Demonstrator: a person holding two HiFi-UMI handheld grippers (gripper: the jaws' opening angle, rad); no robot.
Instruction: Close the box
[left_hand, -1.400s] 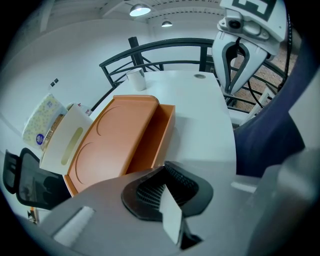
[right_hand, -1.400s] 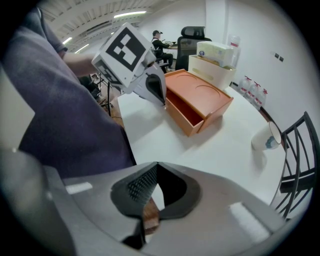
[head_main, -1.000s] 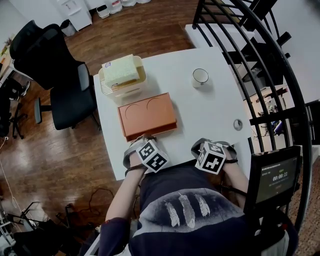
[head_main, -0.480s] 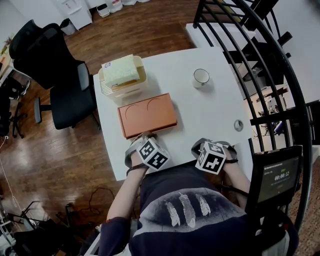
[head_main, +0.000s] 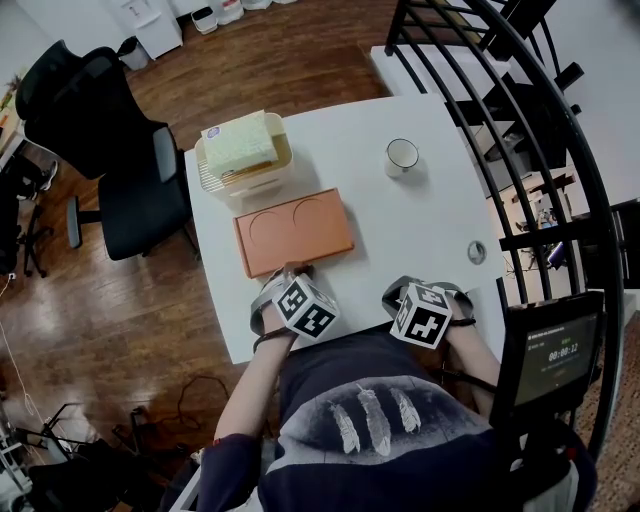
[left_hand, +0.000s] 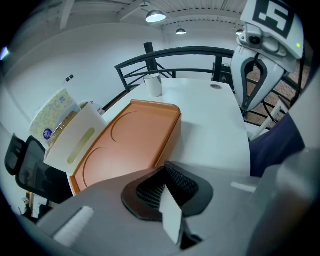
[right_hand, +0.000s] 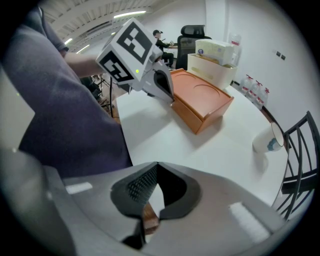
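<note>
The orange box (head_main: 293, 232) sits mid-table (head_main: 420, 225) with its lid flat and seemingly fully closed, though the near seam is hidden. The left gripper (left_hand: 167, 172), jaws together and empty, rests just beside its near edge, likely to press. The right gripper (right_hand: 155, 172), likewise closed on nothing, waits well apart.

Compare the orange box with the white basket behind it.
The orange box is low and flat, lid down; the white basket stands taller, open-topped, holding a pale yellow pack. The box lies nearer the person than the basket. Both are rectangular and sit on the white table.
</note>
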